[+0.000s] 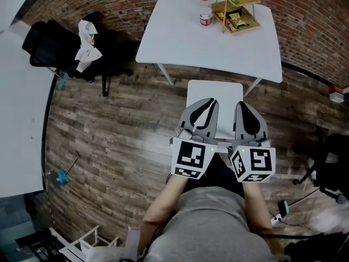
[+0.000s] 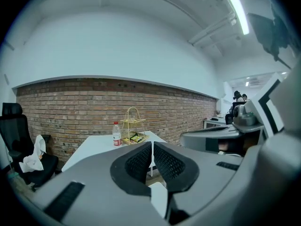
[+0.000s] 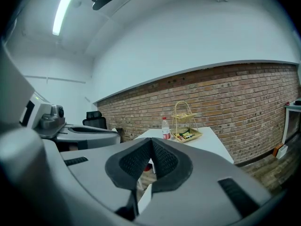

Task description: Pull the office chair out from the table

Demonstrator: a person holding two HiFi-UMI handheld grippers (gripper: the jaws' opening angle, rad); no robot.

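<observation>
Jaws fully closed, nothing held: left hand-held gripper (image 1: pixel 209 101) and right hand-held gripper (image 1: pixel 241 105), side by side over white chair (image 1: pixel 215 89) at 6 o'clock of table (image 1: pixel 180 42).

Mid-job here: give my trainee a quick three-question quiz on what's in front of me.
1. True or false: the bottle stands on the white table.
2. What lies on the black chair? A) a white cloth B) a red bag C) nothing
3. Fill in: the left hand-held gripper and the right hand-held gripper both have their jaws ____.
Key: 1 true; 2 A; 3 shut.
</observation>
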